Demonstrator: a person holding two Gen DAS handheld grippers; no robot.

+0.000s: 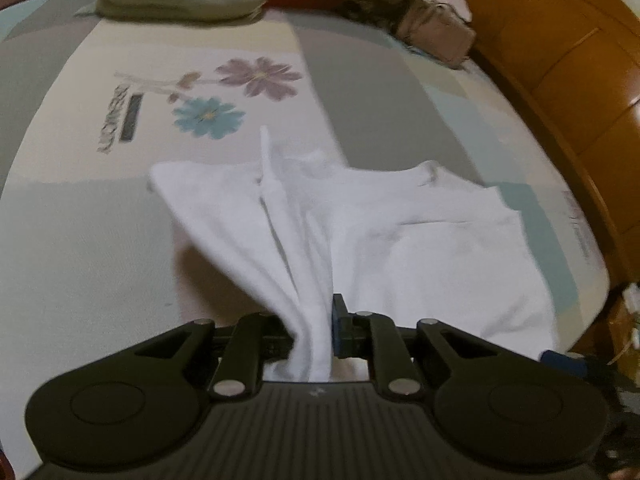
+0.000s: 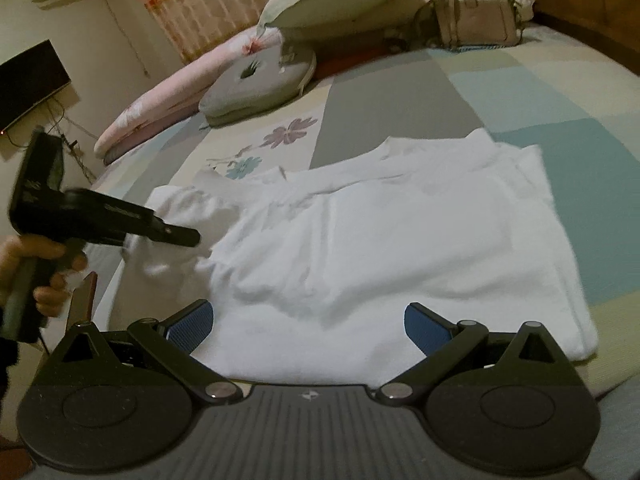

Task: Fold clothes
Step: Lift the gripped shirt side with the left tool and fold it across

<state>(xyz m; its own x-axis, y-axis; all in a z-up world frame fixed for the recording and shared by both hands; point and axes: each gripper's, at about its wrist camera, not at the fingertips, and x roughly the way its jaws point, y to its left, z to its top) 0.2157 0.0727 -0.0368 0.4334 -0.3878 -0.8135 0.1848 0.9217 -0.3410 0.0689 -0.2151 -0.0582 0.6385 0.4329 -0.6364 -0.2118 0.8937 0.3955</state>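
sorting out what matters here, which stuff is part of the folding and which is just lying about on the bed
In the job:
white garment
left claw, shut on its edge
right claw, open

Lying about:
grey cushion
beige bag
pink quilt

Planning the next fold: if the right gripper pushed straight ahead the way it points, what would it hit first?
Most likely the white garment spread on the bed; the right gripper, jaws open, points down over it.

You are in a home bedroom: a bed [image 2: 560, 92] with patchwork sheet, pillows [image 2: 344, 0], a wooden headboard [image 1: 560, 60], a curtain [image 2: 192, 0], and a wall-mounted TV [image 2: 32, 80].
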